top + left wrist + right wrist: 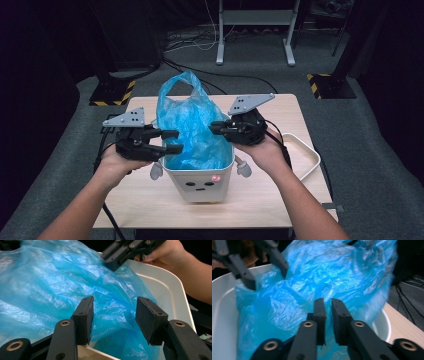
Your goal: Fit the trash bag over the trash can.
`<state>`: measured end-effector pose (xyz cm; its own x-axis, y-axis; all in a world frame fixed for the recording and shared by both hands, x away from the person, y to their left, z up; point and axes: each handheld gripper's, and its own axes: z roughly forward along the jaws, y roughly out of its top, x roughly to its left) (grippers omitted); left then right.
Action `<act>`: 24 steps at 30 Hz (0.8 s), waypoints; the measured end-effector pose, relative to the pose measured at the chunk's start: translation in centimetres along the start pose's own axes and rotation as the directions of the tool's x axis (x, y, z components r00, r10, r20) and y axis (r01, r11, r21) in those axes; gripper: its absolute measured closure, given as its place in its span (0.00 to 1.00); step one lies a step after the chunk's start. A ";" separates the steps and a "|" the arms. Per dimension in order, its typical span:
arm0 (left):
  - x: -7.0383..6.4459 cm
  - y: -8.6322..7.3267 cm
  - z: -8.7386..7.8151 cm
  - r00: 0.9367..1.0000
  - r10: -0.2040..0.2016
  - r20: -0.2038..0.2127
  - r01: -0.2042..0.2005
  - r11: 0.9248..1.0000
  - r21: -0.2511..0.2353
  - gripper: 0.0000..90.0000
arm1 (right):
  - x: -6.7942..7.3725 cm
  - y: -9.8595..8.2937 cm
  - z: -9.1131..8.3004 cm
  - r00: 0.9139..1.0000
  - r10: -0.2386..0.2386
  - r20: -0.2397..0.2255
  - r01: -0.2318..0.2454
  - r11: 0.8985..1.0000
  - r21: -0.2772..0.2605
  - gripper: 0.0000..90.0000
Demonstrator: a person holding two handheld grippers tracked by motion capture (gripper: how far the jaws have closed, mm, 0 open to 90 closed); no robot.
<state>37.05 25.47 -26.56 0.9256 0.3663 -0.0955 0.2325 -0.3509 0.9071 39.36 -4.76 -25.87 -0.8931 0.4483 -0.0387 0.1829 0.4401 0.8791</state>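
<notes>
A crumpled blue plastic bag (190, 125) stands in a white bin (200, 192) with a face on its front, and rises well above the rim. My left gripper (179, 141) is at the bag's left side, open. In the left gripper view its jaws (116, 315) straddle a fold of the bag (50, 285) over the bin's rim (165, 285). My right gripper (212, 127) meets the bag's right edge. In the right gripper view its pads (328, 312) are closed to a thin slit against the bag (337, 272), apparently pinching film.
The bin sits mid-front on a wooden table (280, 190). A white tray (307, 150) lies at the table's right edge. Cables trail off the left side. Behind the table stand a grey frame's legs (255, 50) and hazard-striped bases (112, 92).
</notes>
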 end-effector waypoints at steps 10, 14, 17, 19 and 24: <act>1.6 1.4 -2.3 0.995 -0.018 -0.103 0.014 0.999 -0.042 0.51 | 1.1 -0.8 -0.7 0.999 -0.021 -0.032 0.020 1.000 -0.005 0.99; 3.6 1.8 -2.8 0.987 -0.068 -0.143 0.060 0.996 -0.061 0.50 | 1.2 -0.9 -0.8 0.999 -0.026 -0.036 0.026 1.000 -0.005 0.99; 4.8 1.8 -2.8 0.979 -0.104 -0.174 0.093 0.993 -0.071 0.48 | 1.4 -0.9 -0.9 0.999 -0.032 -0.039 0.032 0.999 -0.009 0.99; 5.5 1.8 -2.8 0.976 -0.121 -0.184 0.109 0.991 -0.072 0.47 | 1.5 -1.0 -1.0 0.999 -0.031 -0.042 0.031 0.999 -0.010 0.99; 6.8 1.9 -2.7 0.968 -0.154 -0.199 0.140 0.987 -0.084 0.45 | 1.8 -1.1 -1.3 0.998 -0.046 -0.041 0.046 0.999 -0.012 0.99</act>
<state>42.99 29.57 -24.36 0.8008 0.5797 -0.1506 0.3336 -0.2229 0.9160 37.03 -5.44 -26.35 -0.9166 0.3954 -0.0596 0.1371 0.4507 0.8821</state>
